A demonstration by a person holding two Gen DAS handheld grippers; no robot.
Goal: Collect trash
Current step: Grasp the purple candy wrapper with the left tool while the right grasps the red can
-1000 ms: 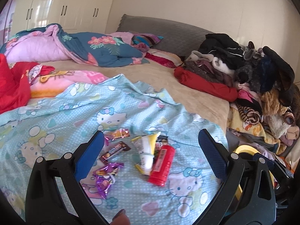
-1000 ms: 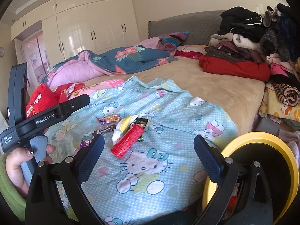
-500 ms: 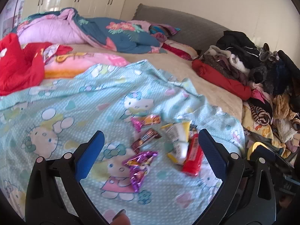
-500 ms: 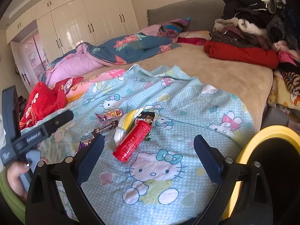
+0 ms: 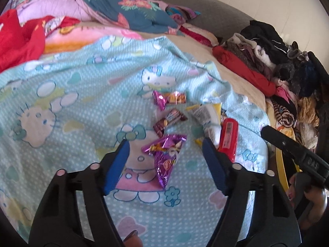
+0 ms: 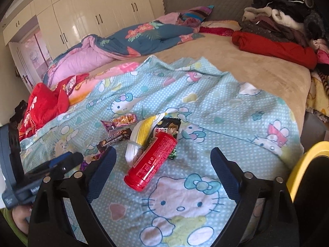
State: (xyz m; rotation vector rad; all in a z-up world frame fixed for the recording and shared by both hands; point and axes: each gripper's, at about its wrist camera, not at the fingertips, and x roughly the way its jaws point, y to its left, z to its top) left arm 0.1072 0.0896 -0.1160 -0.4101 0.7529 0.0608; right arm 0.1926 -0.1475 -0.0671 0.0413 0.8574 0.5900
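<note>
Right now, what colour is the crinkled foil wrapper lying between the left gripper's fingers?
Shiny purple foil wrapper, with some orange-yellow print; the left wrist view shows it best.

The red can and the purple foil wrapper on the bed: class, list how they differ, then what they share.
The red can is a rigid cylinder; the purple foil wrapper is flat and crumpled. The red can lies between the right gripper's open jaws; the purple foil wrapper lies between the left gripper's, which have just been closing. Both rest on the blue cartoon-cat blanket.

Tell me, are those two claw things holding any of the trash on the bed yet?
No, nothing is held. The left gripper has been closing around the purple wrapper without touching it; the right gripper stands open near the red can.
</note>
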